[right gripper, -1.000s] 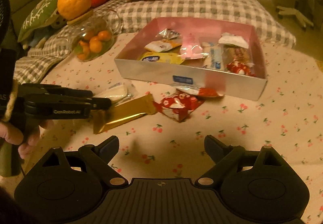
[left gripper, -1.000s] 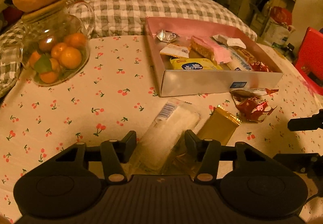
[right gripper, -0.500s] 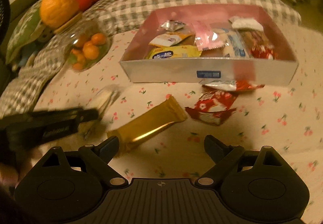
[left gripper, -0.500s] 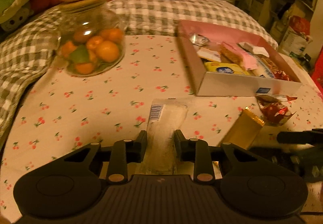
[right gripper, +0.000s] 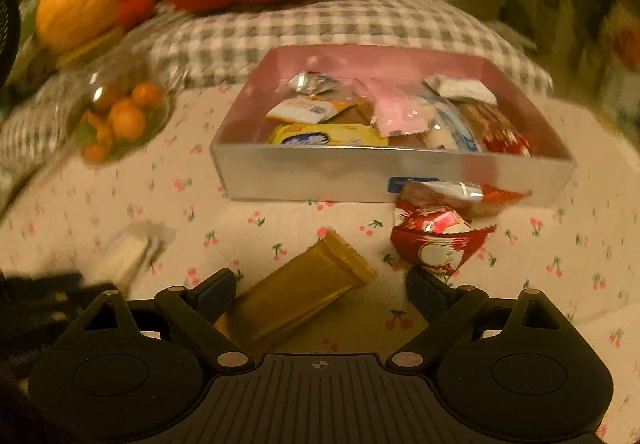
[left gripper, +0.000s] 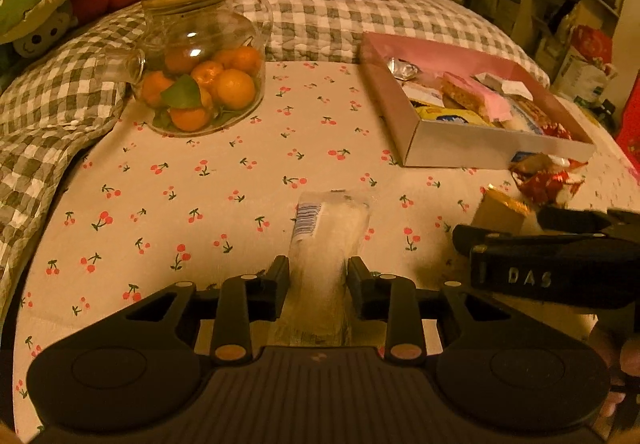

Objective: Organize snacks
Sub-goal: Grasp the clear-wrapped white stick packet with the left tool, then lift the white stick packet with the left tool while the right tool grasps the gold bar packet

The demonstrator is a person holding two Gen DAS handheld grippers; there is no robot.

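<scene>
Left claw (left gripper: 318, 284) of mine pinches a clear-wrapped white snack (left gripper: 326, 240), though its jaws are easing apart; my right claw (right gripper: 318, 294) gapes wide over a gold bar (right gripper: 298, 294) without pinching it. Both work on a cherry-print cloth (left gripper: 180, 180) covering a bed, checked quilt (left gripper: 44, 100) behind. Ahead sits the snack box (right gripper: 384, 178). Only my left view shows the fruit jar (left gripper: 200, 84) sharply; the right blurs it.
</scene>
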